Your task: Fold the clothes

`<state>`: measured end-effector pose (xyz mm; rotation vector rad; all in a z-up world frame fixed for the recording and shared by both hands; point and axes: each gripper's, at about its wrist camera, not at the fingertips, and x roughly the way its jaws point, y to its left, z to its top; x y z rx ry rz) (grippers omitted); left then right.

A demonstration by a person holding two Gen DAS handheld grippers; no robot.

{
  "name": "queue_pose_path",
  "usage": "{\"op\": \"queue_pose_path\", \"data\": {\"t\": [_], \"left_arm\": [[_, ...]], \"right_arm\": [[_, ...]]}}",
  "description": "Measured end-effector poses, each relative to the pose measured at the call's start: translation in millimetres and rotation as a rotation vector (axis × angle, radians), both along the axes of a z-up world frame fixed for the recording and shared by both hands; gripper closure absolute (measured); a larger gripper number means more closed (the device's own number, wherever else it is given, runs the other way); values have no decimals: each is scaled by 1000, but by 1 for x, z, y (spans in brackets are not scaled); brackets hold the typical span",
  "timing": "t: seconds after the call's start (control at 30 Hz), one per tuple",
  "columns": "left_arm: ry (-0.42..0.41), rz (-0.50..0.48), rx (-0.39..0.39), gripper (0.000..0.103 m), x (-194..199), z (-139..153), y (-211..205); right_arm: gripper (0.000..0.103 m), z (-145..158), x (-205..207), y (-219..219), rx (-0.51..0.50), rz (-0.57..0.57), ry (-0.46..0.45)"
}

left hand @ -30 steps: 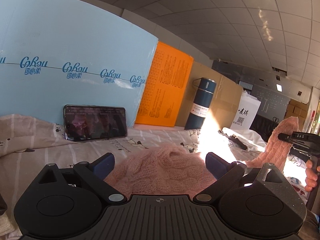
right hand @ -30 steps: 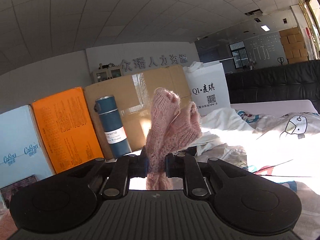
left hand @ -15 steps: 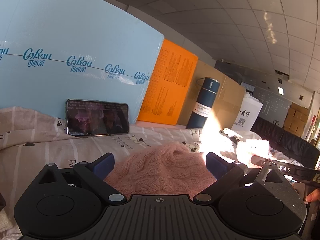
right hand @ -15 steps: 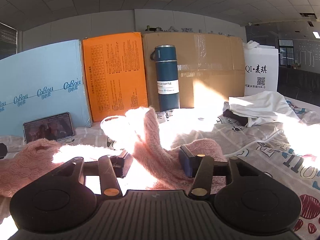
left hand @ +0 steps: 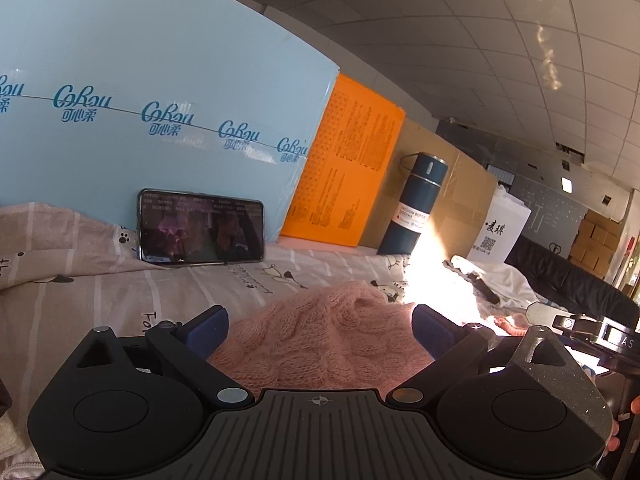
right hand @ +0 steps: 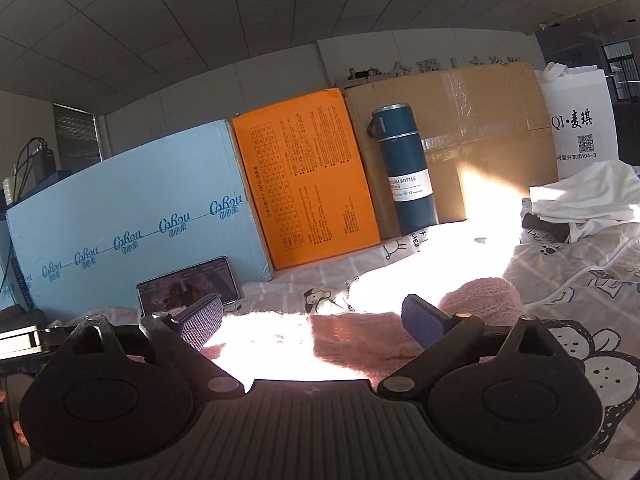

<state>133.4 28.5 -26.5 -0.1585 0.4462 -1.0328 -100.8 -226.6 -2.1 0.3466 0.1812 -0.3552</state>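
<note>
With both the left gripper (left hand: 316, 330) and right gripper (right hand: 310, 320) spread wide and holding nothing, the pink sweater (left hand: 324, 344) lies bunched in front of the blue bottle (right hand: 406, 170), so the fold looks only partly done

Ceiling (left hand: 460, 20) of white grid tiles, with a lit panel (left hand: 566, 184) at far right. A pale wall (right hand: 168, 96) carries raised characters (right hand: 452, 65). A dark window with blinds (right hand: 78, 136) sits at left. Strong sunlight (right hand: 452, 256) falls across the patterned bedsheet (left hand: 100, 280) and washes out detail. A black sofa (left hand: 560, 276) stands beyond the bed, with stacked cardboard cartons (left hand: 592, 236) behind it.
</note>
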Motion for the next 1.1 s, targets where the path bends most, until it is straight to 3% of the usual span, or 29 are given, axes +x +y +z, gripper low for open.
{"op": "queue_pose_path", "data": {"t": [0.1,0.17,0.37,0.43,0.5,0.6,0.7,0.77,0.9,1.1], "left_arm": [[2,0,1,3,0,0,0],[2,0,1,3,0,0,0],[3,0,1,3,1,0,0],[3,1,1,3,1,0,0],[3,2,1,3,1,0,0],[6,3,0,3,1,0,0],[9,3,0,3,2,0,0],[10,3,0,3,2,0,0],[13,4,-1,3,2,0,0],[18,6,1,3,3,-1,0]], "right_arm": [[6,-4,9,-1,60,78,54],[5,-5,12,4,46,105,65],[4,-10,18,4,62,121,116],[4,-7,13,2,64,105,84],[4,1,-4,-1,53,59,-14],[2,12,-29,-12,66,-107,-129],[0,16,-46,-32,124,-348,-97],[0,9,-56,-50,219,-436,-75],[0,-13,-64,-73,386,-472,-71],[0,-23,-56,-71,378,-457,-57]]}}
